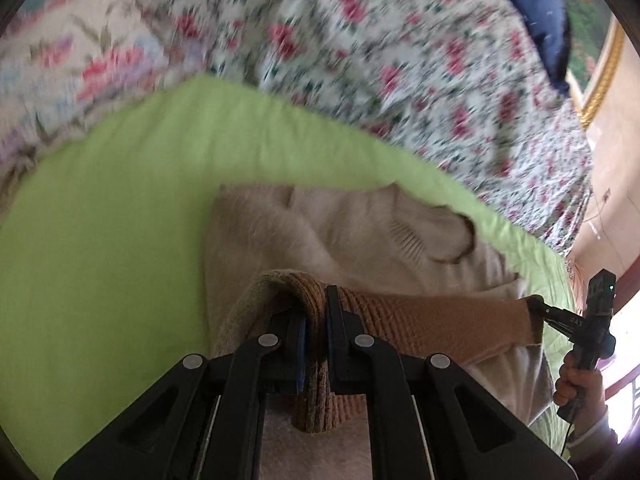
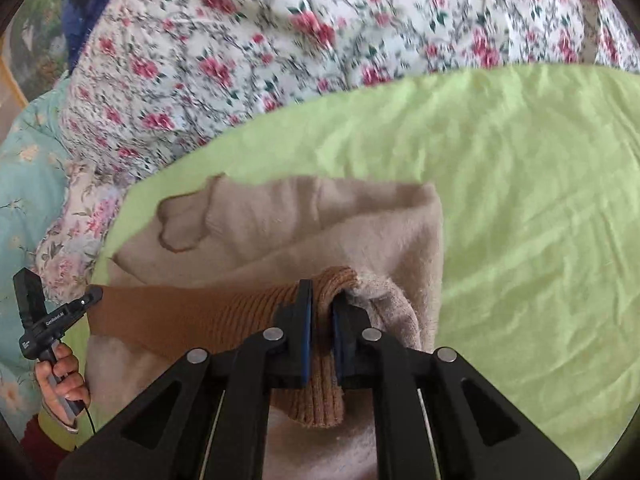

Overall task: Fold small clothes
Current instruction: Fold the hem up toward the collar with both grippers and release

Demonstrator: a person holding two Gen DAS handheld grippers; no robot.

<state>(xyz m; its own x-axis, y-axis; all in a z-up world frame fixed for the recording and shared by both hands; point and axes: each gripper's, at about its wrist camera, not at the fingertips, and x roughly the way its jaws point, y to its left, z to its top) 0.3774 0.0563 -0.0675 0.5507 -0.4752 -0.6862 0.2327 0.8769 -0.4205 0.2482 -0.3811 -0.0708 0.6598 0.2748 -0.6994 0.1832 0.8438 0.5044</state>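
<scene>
One beige sweater (image 1: 340,232) on one green sheet (image 1: 100,220), brown hem (image 1: 440,320) pinched by both the left gripper (image 1: 316,320) and the right gripper (image 2: 322,308).

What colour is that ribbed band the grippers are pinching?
Tan-brown; the ribbed knit hem of the beige fuzzy sweater shows best in the right wrist view.
</scene>
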